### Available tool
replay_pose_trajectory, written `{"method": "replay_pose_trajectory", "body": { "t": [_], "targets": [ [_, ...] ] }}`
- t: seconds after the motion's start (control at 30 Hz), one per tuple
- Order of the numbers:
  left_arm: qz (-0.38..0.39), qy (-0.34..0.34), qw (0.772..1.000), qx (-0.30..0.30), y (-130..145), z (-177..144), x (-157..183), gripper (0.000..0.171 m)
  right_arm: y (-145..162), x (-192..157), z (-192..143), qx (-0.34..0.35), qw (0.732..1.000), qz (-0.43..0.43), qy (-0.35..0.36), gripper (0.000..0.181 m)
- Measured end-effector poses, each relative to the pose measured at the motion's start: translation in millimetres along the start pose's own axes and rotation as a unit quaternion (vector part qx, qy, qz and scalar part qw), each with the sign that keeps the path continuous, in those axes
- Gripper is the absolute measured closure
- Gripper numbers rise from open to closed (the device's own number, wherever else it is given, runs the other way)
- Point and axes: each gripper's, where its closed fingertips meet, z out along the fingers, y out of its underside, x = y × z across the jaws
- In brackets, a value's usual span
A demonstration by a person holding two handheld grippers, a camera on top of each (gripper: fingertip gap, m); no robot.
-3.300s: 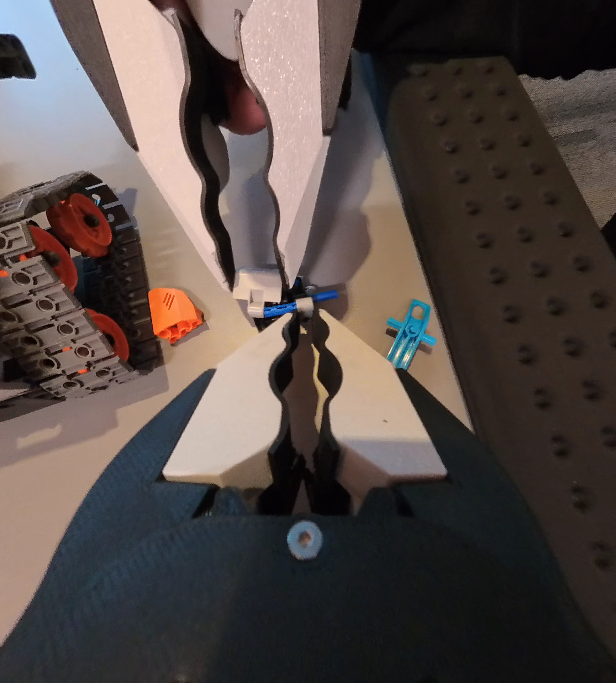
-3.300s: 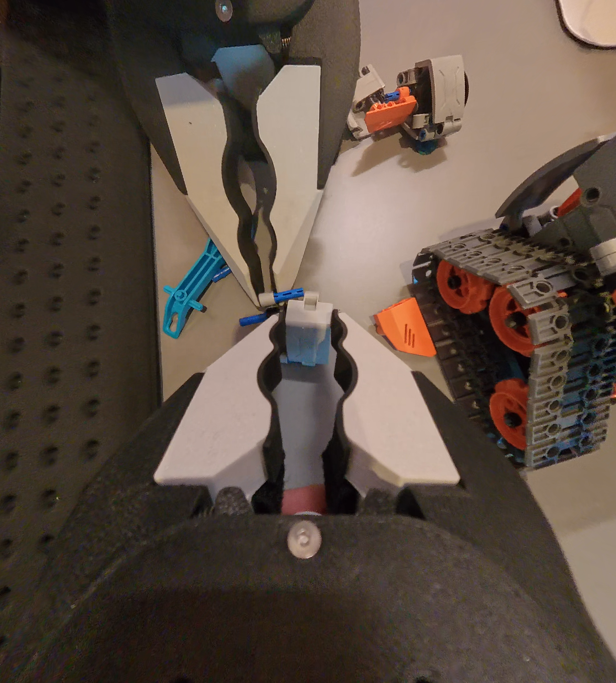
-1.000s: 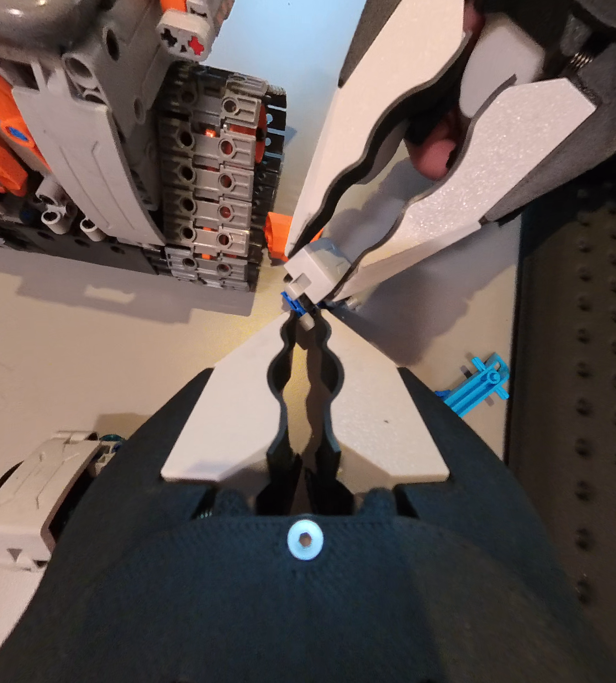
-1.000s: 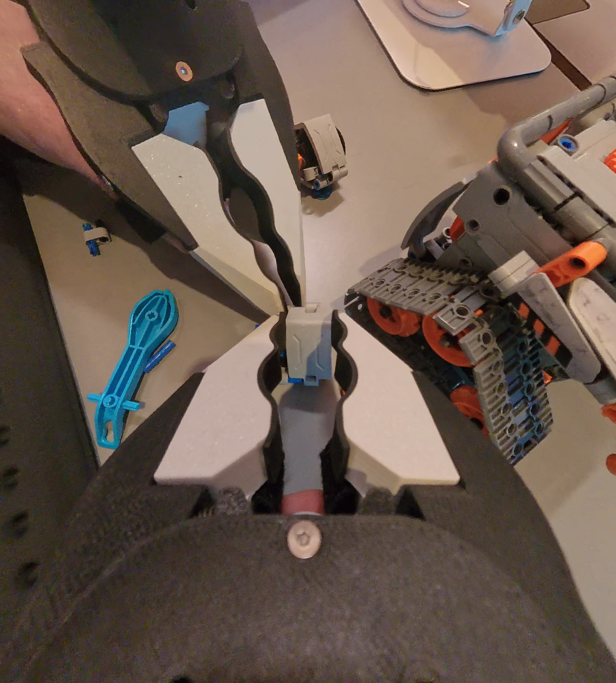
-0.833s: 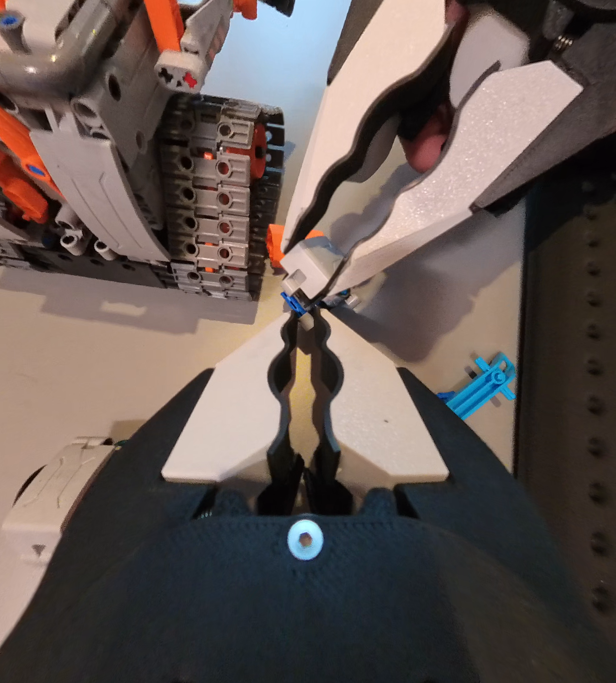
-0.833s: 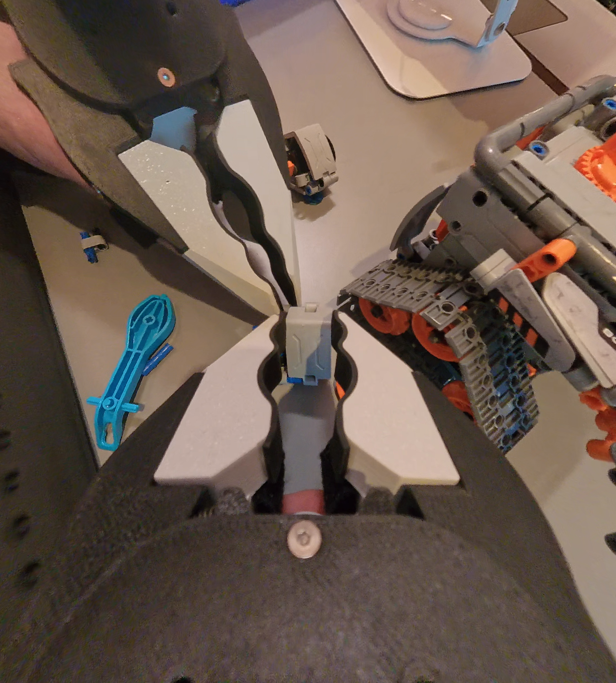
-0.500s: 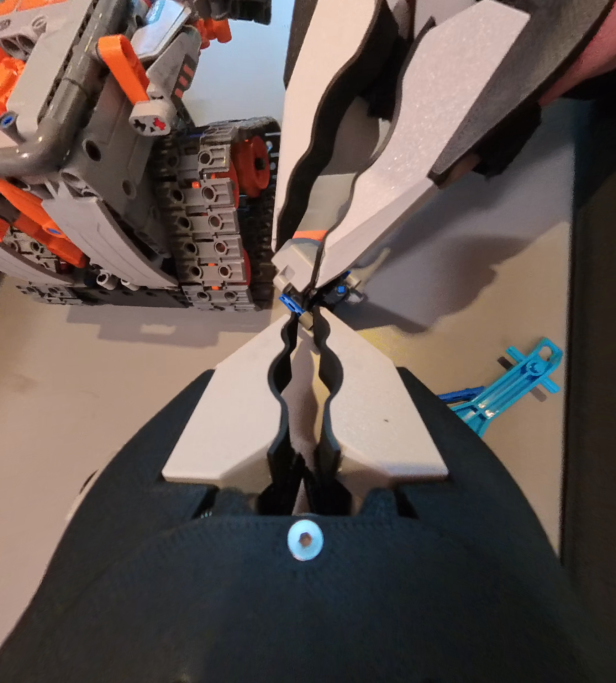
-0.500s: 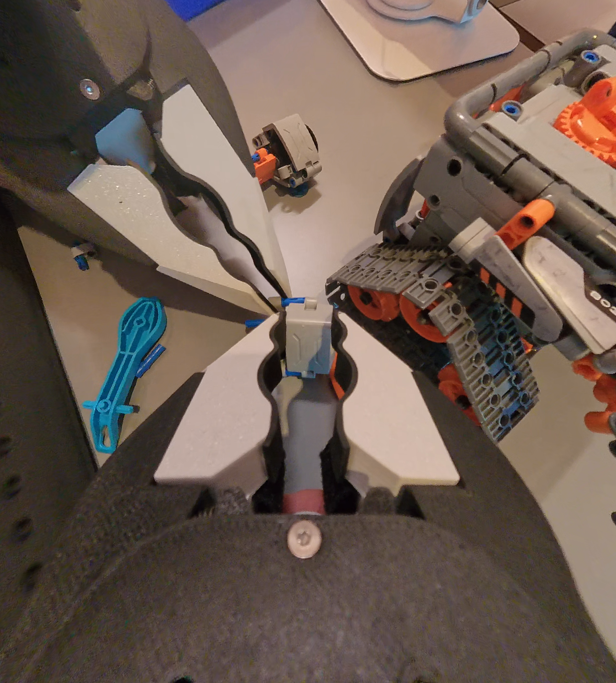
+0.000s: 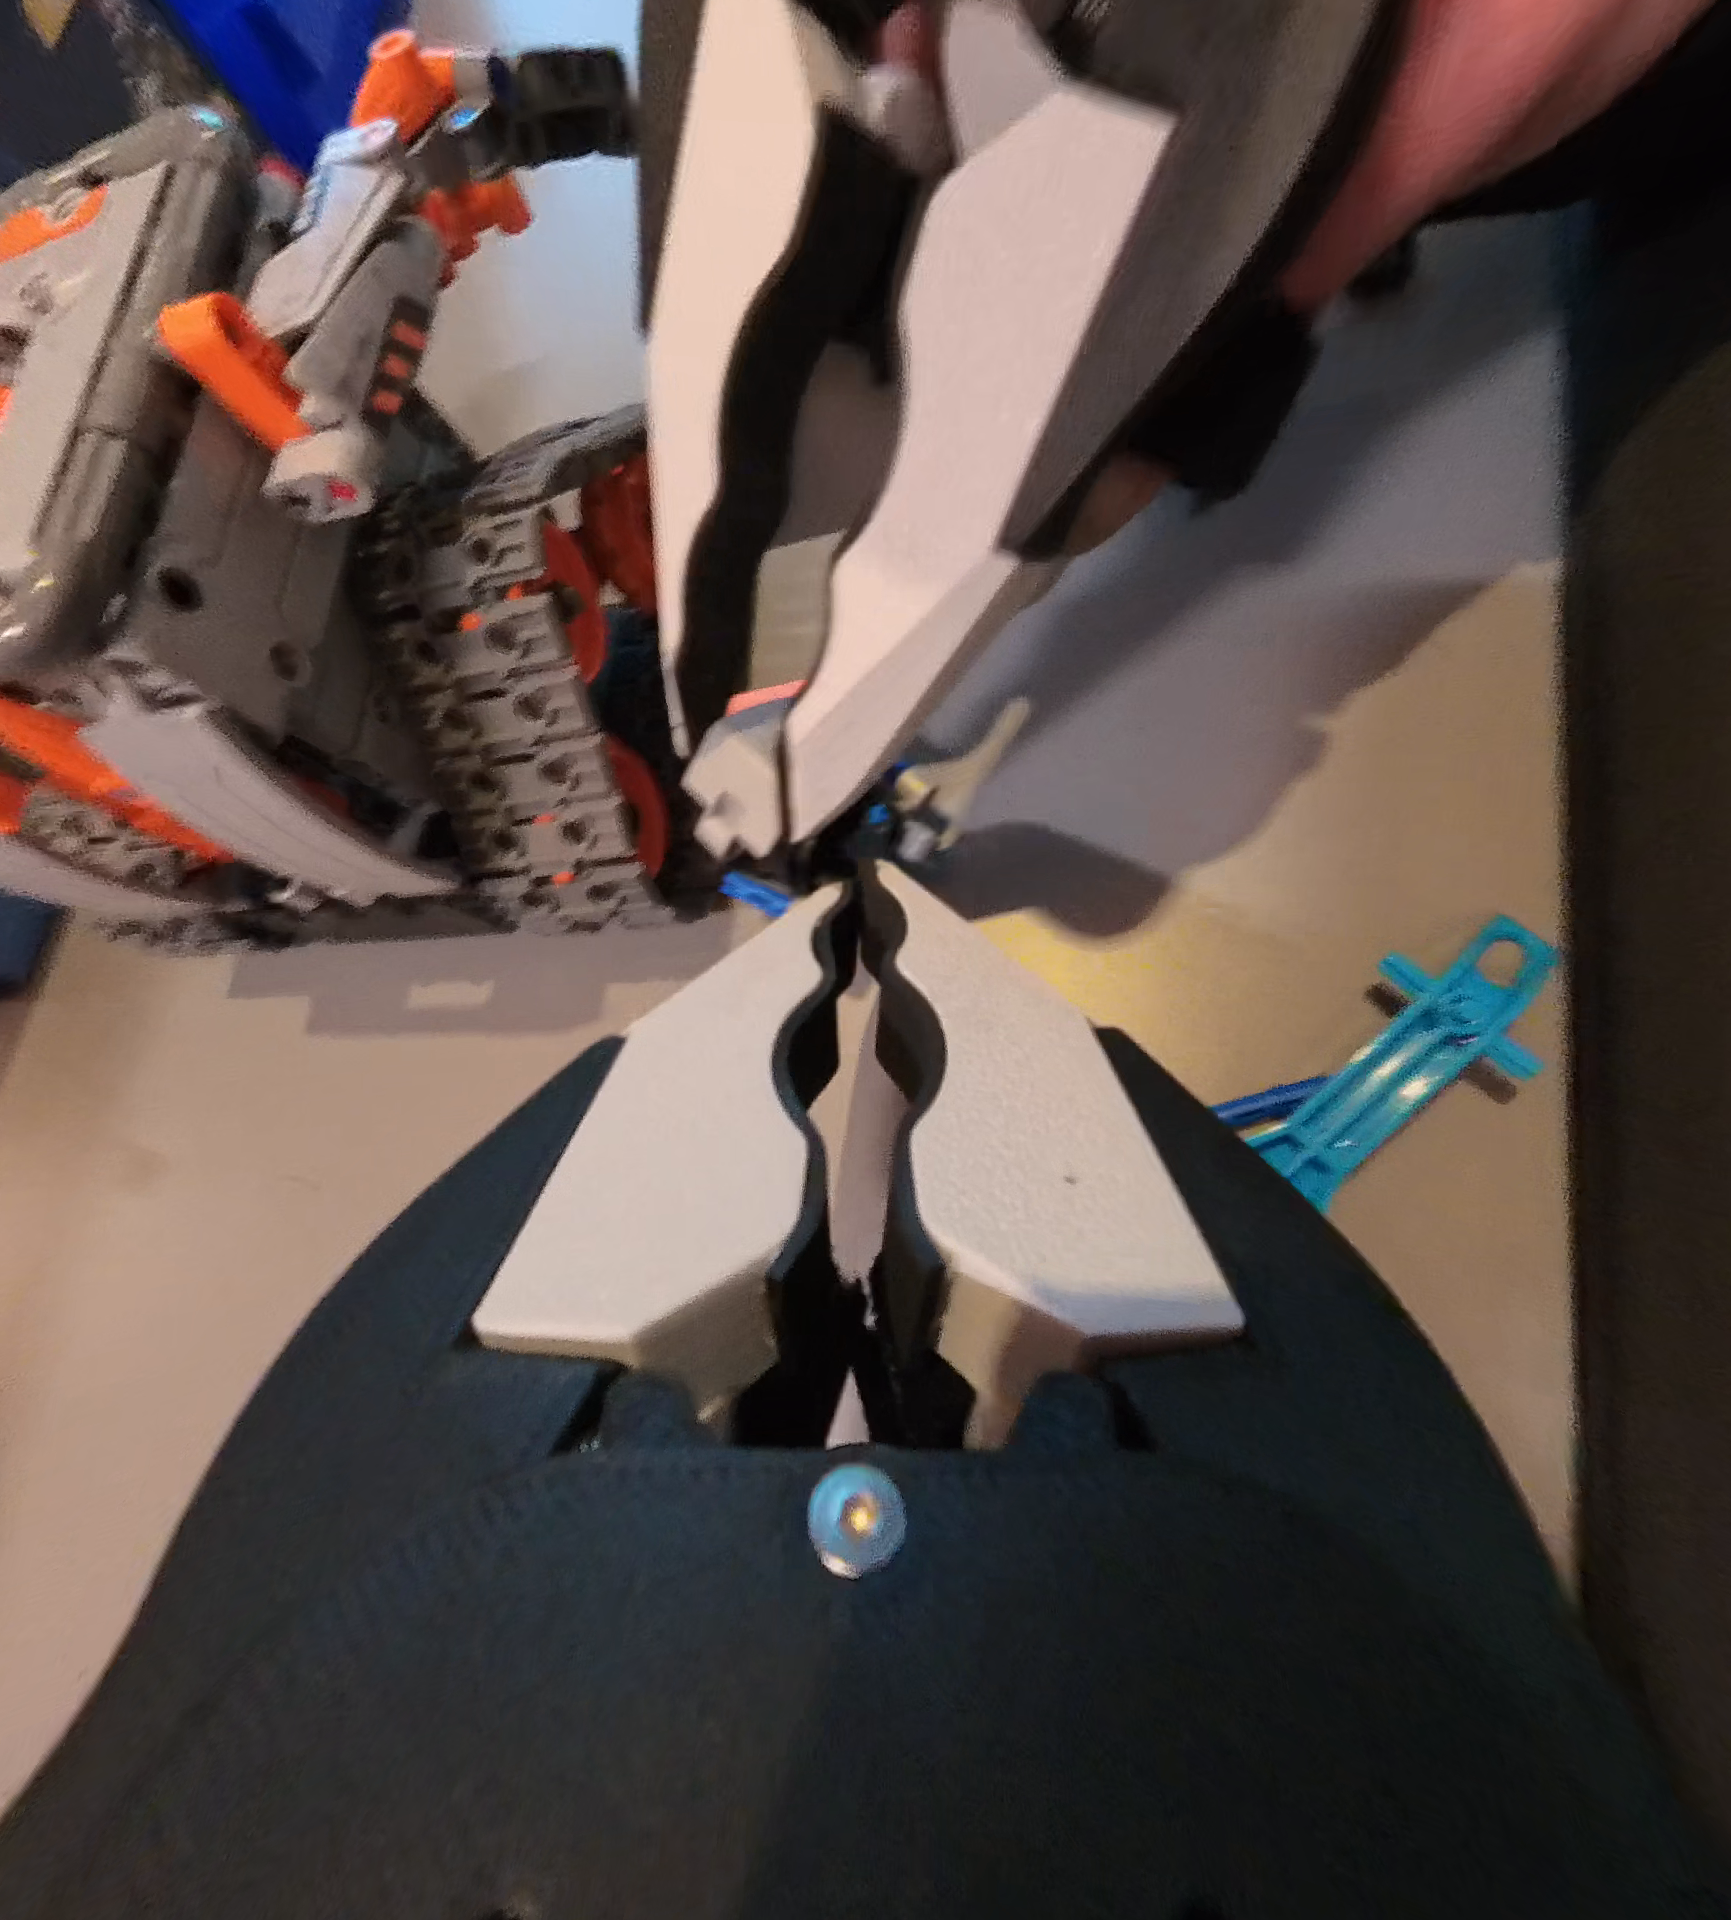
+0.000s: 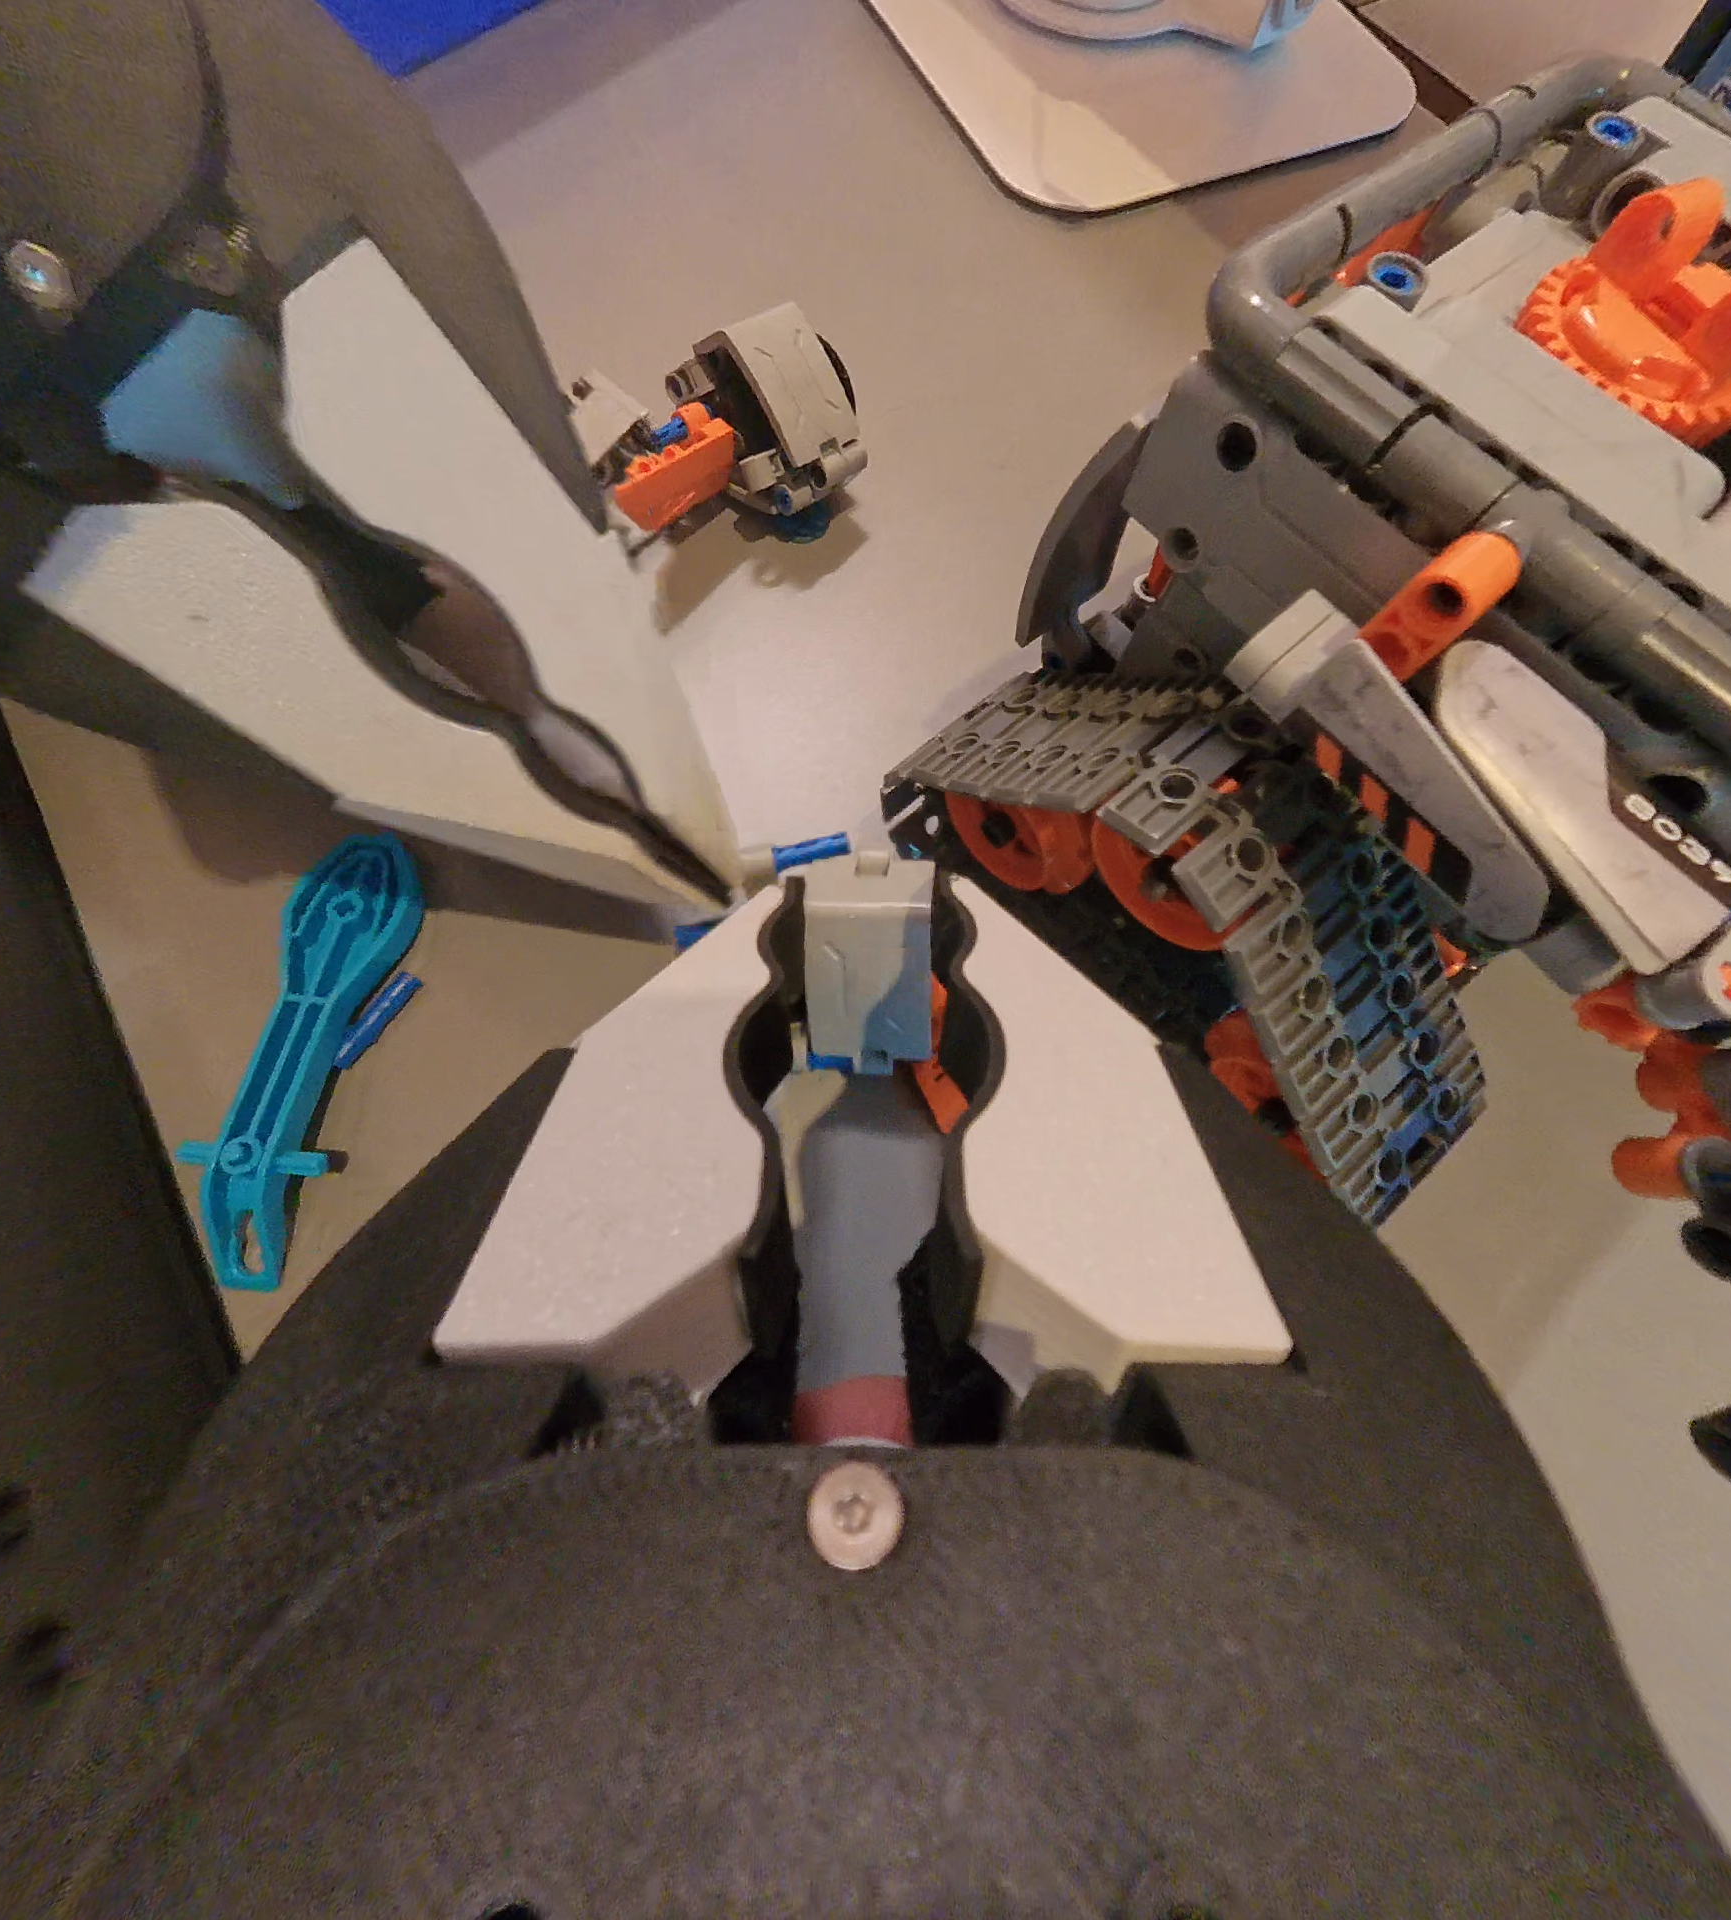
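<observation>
Both grippers clench: right gripper (image 10: 861,914) grasping grey brick (image 10: 866,982), left gripper (image 9: 856,904) pinching blue pin (image 9: 752,888).

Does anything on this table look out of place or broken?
Nothing looks broken. Loose parts lie apart from the tracked model: a small grey-orange subassembly and a teal tool near the table edge.
</observation>
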Motion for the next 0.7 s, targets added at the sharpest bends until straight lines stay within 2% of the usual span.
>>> {"method": "replay_pose_trajectory", "body": {
  "t": [0.1,0.17,0.27,0.33,0.37,0.4,0.47,0.63,0.7],
  "targets": [
    [0.060,-0.035,0.997,-0.029,3,5,-2,0.171,0,-4,0,0.001,1.000,-0.001,-0.009,0.160],
    [0.016,0.001,1.000,-0.009,1,2,1,0.171,-1,-4,-1,0.002,1.000,-0.005,-0.010,0.160],
    [-0.016,0.002,1.000,0.001,0,-10,-6,0.171,-5,-3,-6,0.018,1.000,-0.001,-0.014,0.160],
    [-0.051,0.018,0.999,-0.001,7,-9,-5,0.165,-7,-7,-4,0.020,1.000,-0.010,-0.020,0.160],
    [-0.066,0.016,0.998,-0.002,9,-8,-7,0.150,-7,-9,-4,0.020,0.999,-0.018,-0.022,0.160],
    [-0.082,0.022,0.996,0.002,9,-7,-8,0.147,-8,-12,-3,0.021,0.999,-0.024,-0.024,0.160],
    [-0.113,0.040,0.993,0.012,6,-7,-7,0.156,-9,-14,-3,0.025,0.999,-0.039,-0.022,0.160],
    [-0.183,0.093,0.979,0.007,15,-3,-3,0.154,-16,-19,-6,0.042,0.997,-0.061,-0.021,0.160],
    [-0.198,0.110,0.974,0.017,11,-3,-1,0.163,-17,-21,-6,0.046,0.996,-0.068,-0.023,0.160]
  ]
}}
